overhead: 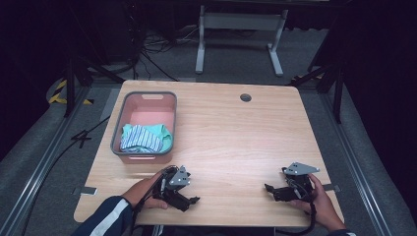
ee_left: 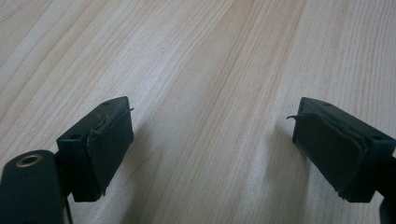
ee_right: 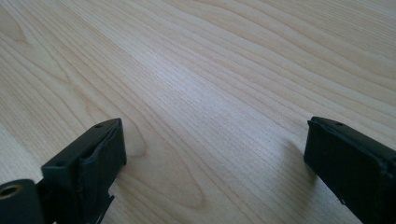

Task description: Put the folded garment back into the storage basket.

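A pink basket [overhead: 147, 101] with a grey rim stands at the table's left side. Inside it lies folded cloth: a blue-and-white striped piece [overhead: 140, 139] on a teal piece [overhead: 164, 132]. My left gripper [overhead: 189, 201] rests low on the table near the front edge, right of the basket's near end, open with nothing between its pads [ee_left: 109, 144]. My right gripper [overhead: 271, 191] rests near the front right, also open and empty, its pads [ee_right: 100, 163] wide apart over bare wood.
The wooden table [overhead: 236, 142] has a round cable hole [overhead: 245, 97] at the back. Beyond the far edge stand a white frame's legs [overhead: 201, 39] and loose cables on grey carpet. Metal rails run along both sides of the table.
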Demonstrator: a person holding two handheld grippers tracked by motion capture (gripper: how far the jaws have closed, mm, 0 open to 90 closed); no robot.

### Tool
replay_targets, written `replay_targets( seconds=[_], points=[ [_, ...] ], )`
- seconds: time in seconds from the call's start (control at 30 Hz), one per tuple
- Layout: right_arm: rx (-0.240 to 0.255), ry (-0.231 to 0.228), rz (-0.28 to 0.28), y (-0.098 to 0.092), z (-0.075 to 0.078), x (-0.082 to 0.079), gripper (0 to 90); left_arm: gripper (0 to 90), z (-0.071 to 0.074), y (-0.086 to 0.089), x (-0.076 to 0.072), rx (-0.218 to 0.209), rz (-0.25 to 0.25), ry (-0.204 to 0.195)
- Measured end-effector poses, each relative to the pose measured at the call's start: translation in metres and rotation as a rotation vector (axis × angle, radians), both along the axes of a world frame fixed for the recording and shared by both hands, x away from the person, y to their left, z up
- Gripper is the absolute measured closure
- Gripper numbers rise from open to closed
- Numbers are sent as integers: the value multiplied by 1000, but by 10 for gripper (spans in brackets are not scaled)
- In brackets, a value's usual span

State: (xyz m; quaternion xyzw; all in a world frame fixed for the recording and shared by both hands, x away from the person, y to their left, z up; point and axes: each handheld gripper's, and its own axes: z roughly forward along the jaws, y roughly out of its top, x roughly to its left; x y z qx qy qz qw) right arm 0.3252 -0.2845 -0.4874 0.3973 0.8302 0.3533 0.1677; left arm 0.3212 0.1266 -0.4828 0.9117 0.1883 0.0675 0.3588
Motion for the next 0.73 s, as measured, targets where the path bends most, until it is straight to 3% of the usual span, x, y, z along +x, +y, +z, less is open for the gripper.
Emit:
replay_targets(
  seconds=[0.73],
  points=[
    [-1, 1, 1, 0, 0, 0, 58, 120, 0, -1, -1, 4, 10, 0]
  ],
)
